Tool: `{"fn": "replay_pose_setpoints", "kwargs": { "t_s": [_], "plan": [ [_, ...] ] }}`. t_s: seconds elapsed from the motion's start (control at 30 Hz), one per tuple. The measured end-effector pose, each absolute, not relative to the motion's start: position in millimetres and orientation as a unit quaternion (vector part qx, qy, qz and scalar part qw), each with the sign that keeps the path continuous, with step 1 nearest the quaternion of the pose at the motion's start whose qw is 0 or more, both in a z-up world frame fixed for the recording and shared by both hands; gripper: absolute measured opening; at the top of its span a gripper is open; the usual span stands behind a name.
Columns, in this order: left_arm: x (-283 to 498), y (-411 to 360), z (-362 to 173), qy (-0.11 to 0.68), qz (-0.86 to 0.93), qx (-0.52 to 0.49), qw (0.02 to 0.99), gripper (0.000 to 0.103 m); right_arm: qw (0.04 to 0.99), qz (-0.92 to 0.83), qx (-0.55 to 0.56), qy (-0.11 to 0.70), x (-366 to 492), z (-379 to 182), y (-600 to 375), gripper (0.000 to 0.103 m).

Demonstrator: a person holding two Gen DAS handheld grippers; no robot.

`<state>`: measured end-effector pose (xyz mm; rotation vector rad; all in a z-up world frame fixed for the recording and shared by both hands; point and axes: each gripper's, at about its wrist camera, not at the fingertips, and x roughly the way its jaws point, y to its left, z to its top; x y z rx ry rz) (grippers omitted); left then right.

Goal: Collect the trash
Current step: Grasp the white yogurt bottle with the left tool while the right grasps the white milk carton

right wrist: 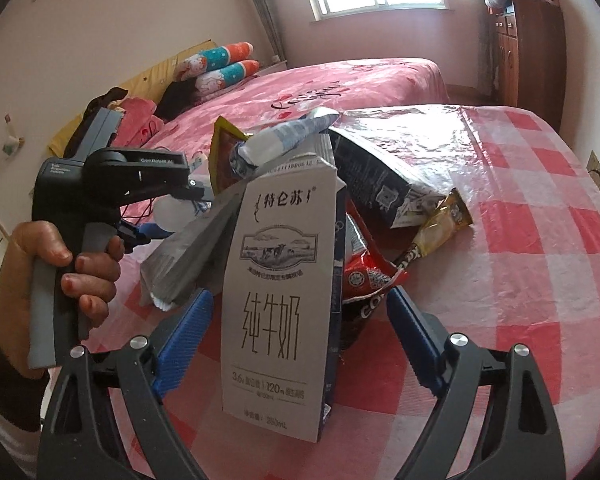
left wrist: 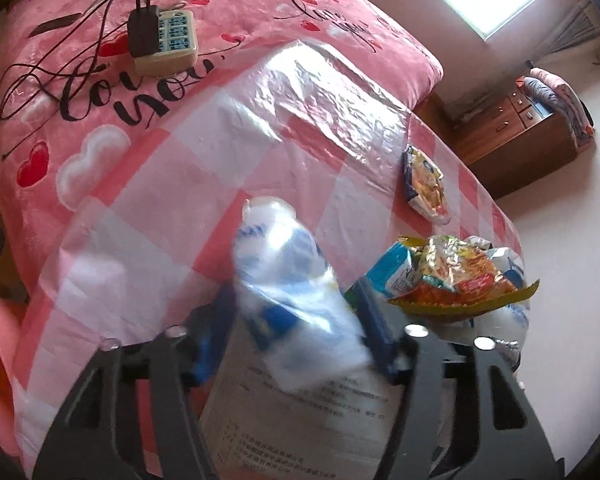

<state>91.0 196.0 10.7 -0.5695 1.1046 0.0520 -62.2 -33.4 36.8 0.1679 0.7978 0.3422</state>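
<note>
Closest in, the left gripper point(left wrist: 296, 312) has its blue fingers point(left wrist: 374, 320) partly closed around a crumpled white-and-blue plastic wrapper point(left wrist: 288, 280); the blur makes it hard to say whether the pads actually press on it, though it sits squarely between them. The right gripper point(right wrist: 300, 344) stands wide, its fingers point(right wrist: 186, 336) either side of a grey milk carton point(right wrist: 280, 300) with clear gaps on both sides, so it holds nothing yet. Just beyond that carton lies the gathered heap point(right wrist: 340, 200): a flattened dark box, a red packet, a gold sachet, a folded silver wrapper, all touching or overlapping on the checked tabletop point(right wrist: 520, 260). From the left wrist the same heap reads as cartons and noodle packets point(left wrist: 456, 272) to the right of the fingers. Farther out, well apart from the heap, 1 yellow-and-blue snack packet point(left wrist: 424, 184) is not yet collected. I would judge the job well along: most trash is piled, 1 stray packet and the wrapper in hand remain. No bin or bag shows in either view. A printed white sheet under the left fingers is too blurred to read, and the carton hides what lies directly behind it. The left hand point(right wrist: 56, 268) grips its handle at the frame's left.
</note>
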Motion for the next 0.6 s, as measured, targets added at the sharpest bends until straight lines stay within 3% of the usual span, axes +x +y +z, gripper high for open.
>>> {"fn": "replay_pose_setpoints", "kwargs": {
  "t_s": [0.17,0.37,0.6],
  "plan": [
    [77.9,195.8,9.9,0.508,0.020,-0.279,0.815,0.049,0.902,0.168,0.087,0.388,-60.7,30.6,-36.3,0.082],
    [57.6,187.8,10.2,0.499,-0.003,-0.279,0.820,0.049,0.903,0.183,0.084,0.380,-70.6,32.2,-39.1,0.063],
    [24.4,166.0,18.0,0.487,-0.039,-0.253,0.835,0.049,0.905,0.181,0.081,0.377,-86.6,34.6,-48.7,0.062]
  ]
}}
